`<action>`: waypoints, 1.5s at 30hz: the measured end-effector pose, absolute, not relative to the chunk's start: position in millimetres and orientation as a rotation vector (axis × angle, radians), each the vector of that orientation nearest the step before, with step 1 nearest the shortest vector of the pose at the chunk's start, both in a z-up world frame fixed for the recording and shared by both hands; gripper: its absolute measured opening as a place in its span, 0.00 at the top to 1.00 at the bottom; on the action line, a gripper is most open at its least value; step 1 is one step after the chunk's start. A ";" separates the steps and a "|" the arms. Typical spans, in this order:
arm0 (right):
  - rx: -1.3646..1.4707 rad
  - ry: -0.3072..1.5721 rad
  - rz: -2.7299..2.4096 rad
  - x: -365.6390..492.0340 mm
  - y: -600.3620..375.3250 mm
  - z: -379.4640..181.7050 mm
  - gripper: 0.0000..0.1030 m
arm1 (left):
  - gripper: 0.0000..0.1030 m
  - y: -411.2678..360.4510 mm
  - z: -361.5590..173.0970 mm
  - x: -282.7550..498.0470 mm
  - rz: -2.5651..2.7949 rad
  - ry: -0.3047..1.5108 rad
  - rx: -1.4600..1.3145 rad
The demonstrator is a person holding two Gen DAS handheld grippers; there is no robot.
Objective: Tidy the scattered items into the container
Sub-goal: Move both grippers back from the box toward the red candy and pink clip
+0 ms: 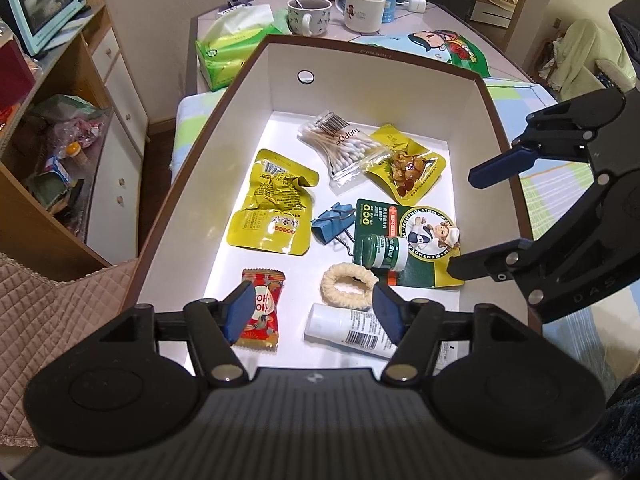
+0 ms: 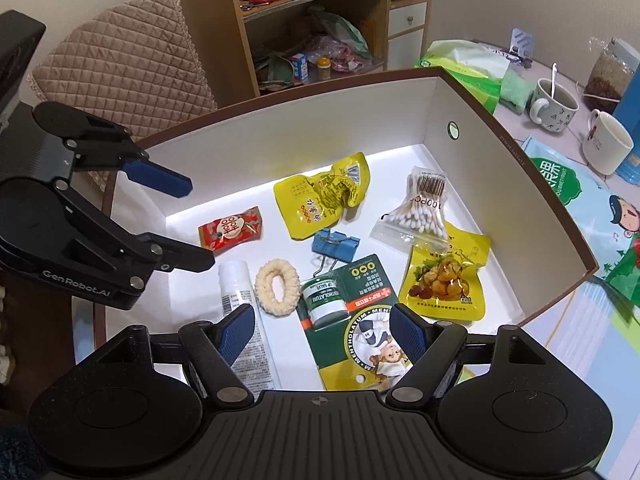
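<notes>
My box (image 1: 248, 92) on the table (image 1: 404, 28) holds everything — cotton swabs (image 1: 340, 148), two yellow snack packs, binder clip (image 1: 330, 226), lip-salve card (image 1: 412, 240), scrunchie (image 1: 348, 284), tube (image 1: 348, 330), red candy (image 1: 260, 312). Both my grippers — left (image 1: 316, 314), right (image 2: 322, 332) — hover spread wide, fingers empty.

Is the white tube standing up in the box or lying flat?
Lying flat. The white tube rests on its side on the box floor, beside the scrunchie; its barcode faces up.
</notes>
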State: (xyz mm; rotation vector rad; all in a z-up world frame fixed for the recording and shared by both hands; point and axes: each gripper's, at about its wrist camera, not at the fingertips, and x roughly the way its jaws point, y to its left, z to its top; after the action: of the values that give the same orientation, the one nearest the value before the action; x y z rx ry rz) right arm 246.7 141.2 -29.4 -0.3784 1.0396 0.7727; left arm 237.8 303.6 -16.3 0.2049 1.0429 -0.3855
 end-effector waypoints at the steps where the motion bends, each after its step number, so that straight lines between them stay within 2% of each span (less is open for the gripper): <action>1: -0.382 1.036 0.771 244.9 141.4 -29.0 0.25 | 0.36 303.2 -14.7 235.7 -0.381 1.040 0.208; 3: -0.386 1.028 0.771 241.1 141.5 -27.6 0.21 | 0.36 302.5 -11.8 231.8 -0.373 1.033 0.211; 4: -0.389 1.018 0.772 238.9 141.5 -26.1 0.10 | 0.35 302.2 -10.4 229.9 -0.369 1.031 0.212; 5: -0.394 1.004 0.774 236.5 141.4 -24.3 0.04 | 0.35 301.9 -9.1 228.2 -0.365 1.028 0.214; 11: -0.409 0.961 0.765 226.7 140.9 -16.8 0.04 | 0.28 299.1 -1.0 218.6 -0.336 1.012 0.227; 16: -0.414 0.947 0.746 221.0 138.4 -13.7 0.04 | 0.18 295.7 6.2 209.8 -0.308 0.999 0.241; 28: -0.360 0.918 0.712 204.4 125.1 -3.1 0.04 | 0.14 288.9 18.6 188.7 -0.258 0.977 0.257; 30: -0.347 0.914 0.708 201.7 122.3 -1.0 0.00 | 0.14 287.7 20.1 184.9 -0.254 0.973 0.257; 45: -0.297 0.867 0.678 180.6 104.4 12.1 0.00 | 0.08 278.6 30.2 157.2 -0.225 0.948 0.261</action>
State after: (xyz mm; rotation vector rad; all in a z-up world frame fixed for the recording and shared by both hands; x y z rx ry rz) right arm 180.6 104.4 12.1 -0.2969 0.8672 0.6784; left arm 157.2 278.7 30.2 0.2606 0.9484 -0.2249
